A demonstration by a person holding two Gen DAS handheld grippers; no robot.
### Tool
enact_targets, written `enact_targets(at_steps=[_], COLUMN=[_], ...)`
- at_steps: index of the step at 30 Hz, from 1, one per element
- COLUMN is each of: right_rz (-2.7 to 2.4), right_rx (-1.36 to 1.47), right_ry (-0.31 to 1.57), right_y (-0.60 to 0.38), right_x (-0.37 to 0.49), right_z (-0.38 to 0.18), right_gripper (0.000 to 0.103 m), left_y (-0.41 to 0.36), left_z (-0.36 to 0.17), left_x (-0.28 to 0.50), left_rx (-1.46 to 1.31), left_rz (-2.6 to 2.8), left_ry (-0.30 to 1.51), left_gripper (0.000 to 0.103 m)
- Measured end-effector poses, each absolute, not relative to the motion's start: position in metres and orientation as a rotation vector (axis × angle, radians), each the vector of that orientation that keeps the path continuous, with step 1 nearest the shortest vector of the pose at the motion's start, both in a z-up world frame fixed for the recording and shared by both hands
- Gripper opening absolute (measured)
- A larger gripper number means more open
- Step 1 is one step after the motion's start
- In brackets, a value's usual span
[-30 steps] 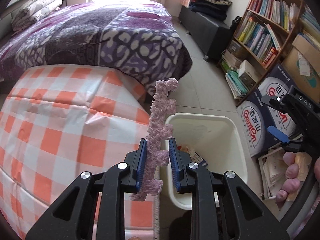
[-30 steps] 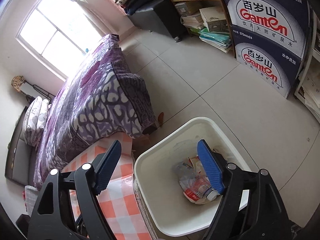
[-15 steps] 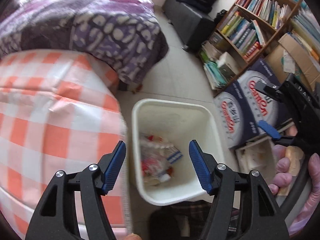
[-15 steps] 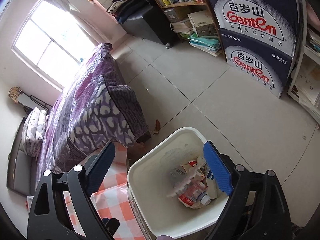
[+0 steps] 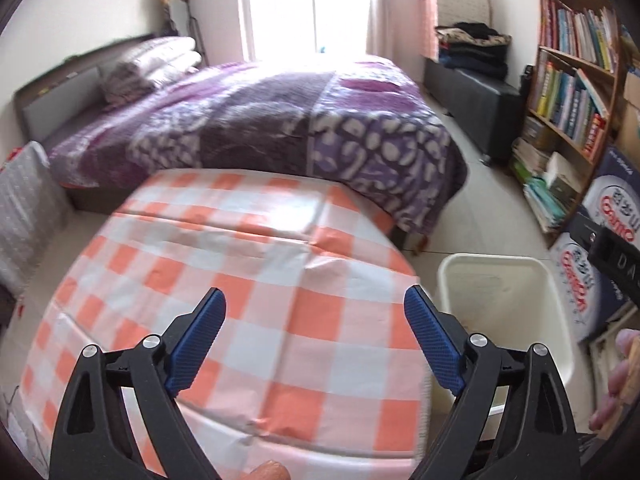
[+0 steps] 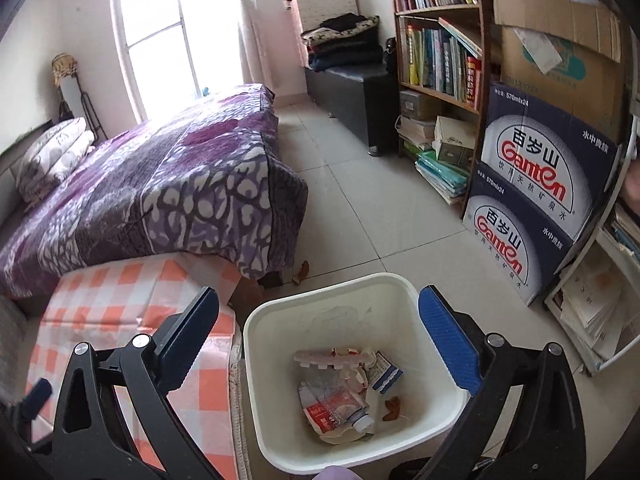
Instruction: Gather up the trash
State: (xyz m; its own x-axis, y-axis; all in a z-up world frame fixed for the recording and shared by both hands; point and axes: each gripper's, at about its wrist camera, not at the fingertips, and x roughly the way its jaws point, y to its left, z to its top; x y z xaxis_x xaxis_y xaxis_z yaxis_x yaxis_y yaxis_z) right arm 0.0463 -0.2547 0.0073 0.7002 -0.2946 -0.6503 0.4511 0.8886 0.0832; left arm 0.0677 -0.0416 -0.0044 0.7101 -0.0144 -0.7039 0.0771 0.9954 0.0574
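Observation:
A white trash bin stands on the floor beside the table; it also shows in the left wrist view. Inside lie the pink foam strip, a crushed plastic bottle and paper scraps. My left gripper is open and empty above the orange-and-white checked tablecloth. My right gripper is open and empty, hovering over the bin.
A bed with a purple blanket lies behind the table. A bookshelf and stacked water cartons line the right wall. A dark bench stands beyond. Tiled floor lies between the bed and the shelf.
My left gripper opened and let the pink foam strip drop into the bin, then swung left over the table. My right gripper tilted up slightly over the bin.

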Motion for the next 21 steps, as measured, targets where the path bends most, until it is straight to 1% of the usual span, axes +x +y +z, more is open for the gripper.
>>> enact_targets(at_steps=[2, 10, 21], right_rz=[-0.418, -0.371, -0.355], right_rx=[0.205, 0.162, 0.060], right_ry=[0.667, 0.677, 0.675], right_y=[-0.239, -0.199, -0.177], right_x=[0.039, 0.017, 0.012], right_z=[0.005, -0.011, -0.027], right_gripper=[0.096, 0.096, 0.096], left_y=[-0.029, -0.003, 0.002], left_z=[-0.005, -0.010, -0.012], left_x=[0.058, 0.038, 0.036], left_rx=[0.088, 0.106, 0.093], left_rz=[-0.001, 0.072, 0.087], left_ry=[0.751, 0.729, 0.739], left_gripper=[0.092, 0.092, 0.092])
